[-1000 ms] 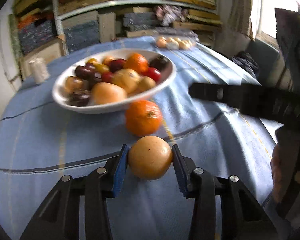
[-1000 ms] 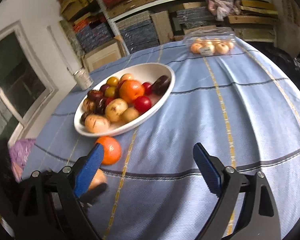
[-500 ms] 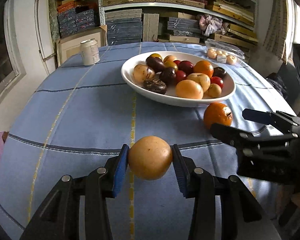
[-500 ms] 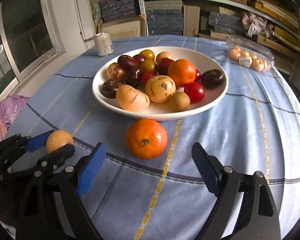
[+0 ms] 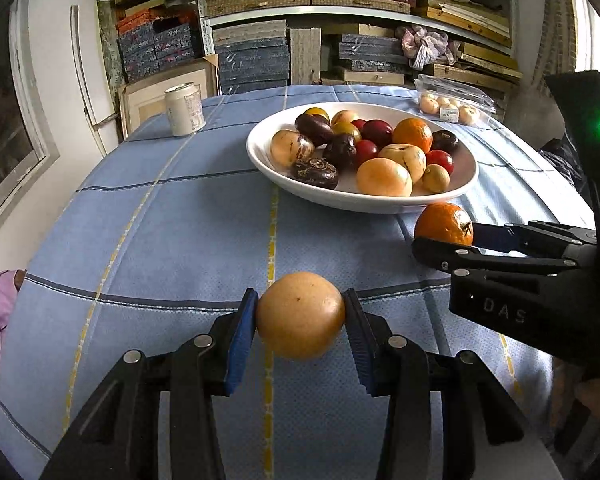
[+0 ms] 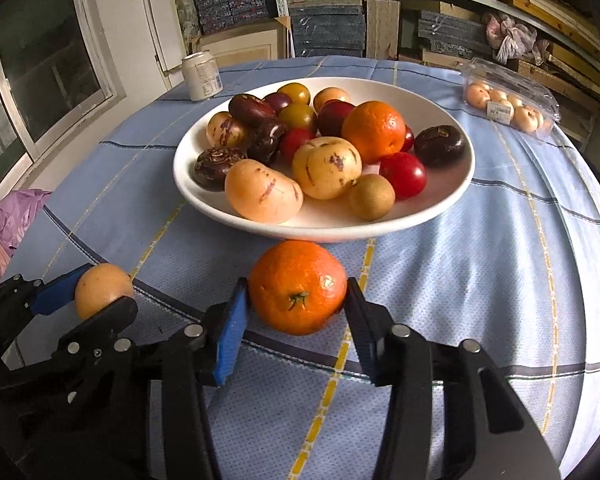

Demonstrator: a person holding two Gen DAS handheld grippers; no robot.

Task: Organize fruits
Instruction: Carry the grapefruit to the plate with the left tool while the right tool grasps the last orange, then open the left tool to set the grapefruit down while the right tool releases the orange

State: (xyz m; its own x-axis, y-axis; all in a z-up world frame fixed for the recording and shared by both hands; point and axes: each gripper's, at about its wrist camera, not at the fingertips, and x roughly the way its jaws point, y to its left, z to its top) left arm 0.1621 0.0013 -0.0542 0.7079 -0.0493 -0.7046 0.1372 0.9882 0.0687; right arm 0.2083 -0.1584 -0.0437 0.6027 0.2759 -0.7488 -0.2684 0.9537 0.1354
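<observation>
My left gripper [image 5: 298,304] is shut on a pale yellow-orange round fruit [image 5: 299,316], held just above the blue checked tablecloth [image 5: 172,240]. My right gripper [image 6: 296,300] has its jaws closing on an orange [image 6: 298,286] that sits on the cloth right in front of the white bowl [image 6: 324,232]. Both blue pads touch the orange's sides. The bowl holds several fruits: an orange, red, dark purple and pale streaked ones. In the right wrist view the left gripper [image 6: 96,292] and its fruit [image 6: 102,290] are at the lower left. In the left wrist view the right gripper [image 5: 456,242] reaches in from the right around the orange [image 5: 444,222].
A drink can [image 5: 184,110] stands at the table's far left. A clear plastic box of small pale fruits [image 6: 508,108] lies at the far right. Shelves stacked with boxes fill the wall behind. A purple cloth [image 6: 8,224] lies beyond the table's left edge.
The right gripper came down to the orange in front of the bowl and its jaws closed from wide apart onto it. The left gripper swung left, still holding its fruit.
</observation>
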